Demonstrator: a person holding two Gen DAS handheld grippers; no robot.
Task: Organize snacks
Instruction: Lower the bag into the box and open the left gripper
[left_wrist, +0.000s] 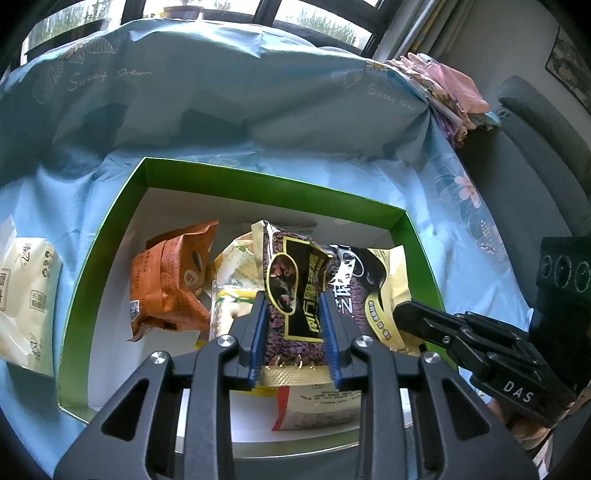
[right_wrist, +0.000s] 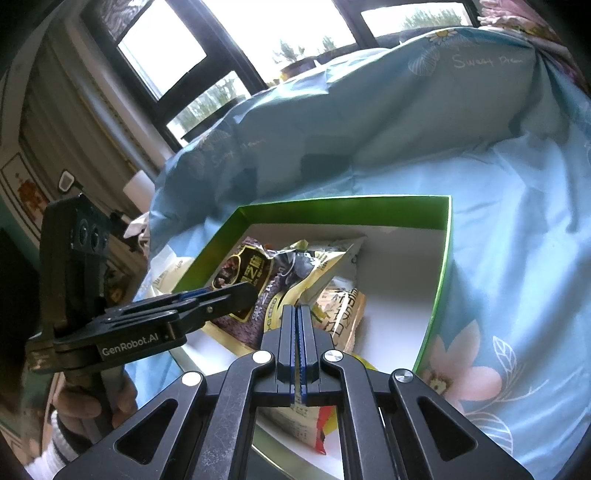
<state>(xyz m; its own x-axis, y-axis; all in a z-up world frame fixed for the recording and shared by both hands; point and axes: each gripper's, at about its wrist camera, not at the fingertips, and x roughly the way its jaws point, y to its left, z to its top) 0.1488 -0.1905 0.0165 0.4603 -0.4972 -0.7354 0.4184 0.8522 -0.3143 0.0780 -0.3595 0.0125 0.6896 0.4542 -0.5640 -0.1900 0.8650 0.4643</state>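
A green box (left_wrist: 273, 184) (right_wrist: 343, 205) with a white inside sits on a blue sheet and holds several snack packets. My left gripper (left_wrist: 293, 299) (right_wrist: 243, 293) reaches into it, its blue pads lying against both sides of an upright purple snack packet (left_wrist: 295, 288) (right_wrist: 240, 273). An orange packet (left_wrist: 173, 284) stands to its left, and a cream-yellow packet (left_wrist: 373, 280) (right_wrist: 314, 262) leans at its right. My right gripper (right_wrist: 299, 308) (left_wrist: 400, 312) is shut above the cream-yellow packet, at the box's right side, with nothing seen between its pads.
A cream packet (left_wrist: 26, 302) lies on the blue sheet (left_wrist: 258, 110) left of the box. Folded pink cloth (left_wrist: 450, 88) and a grey chair (left_wrist: 524, 147) are at the far right. A hand (right_wrist: 92, 402) holds the left gripper's handle. Windows lie behind.
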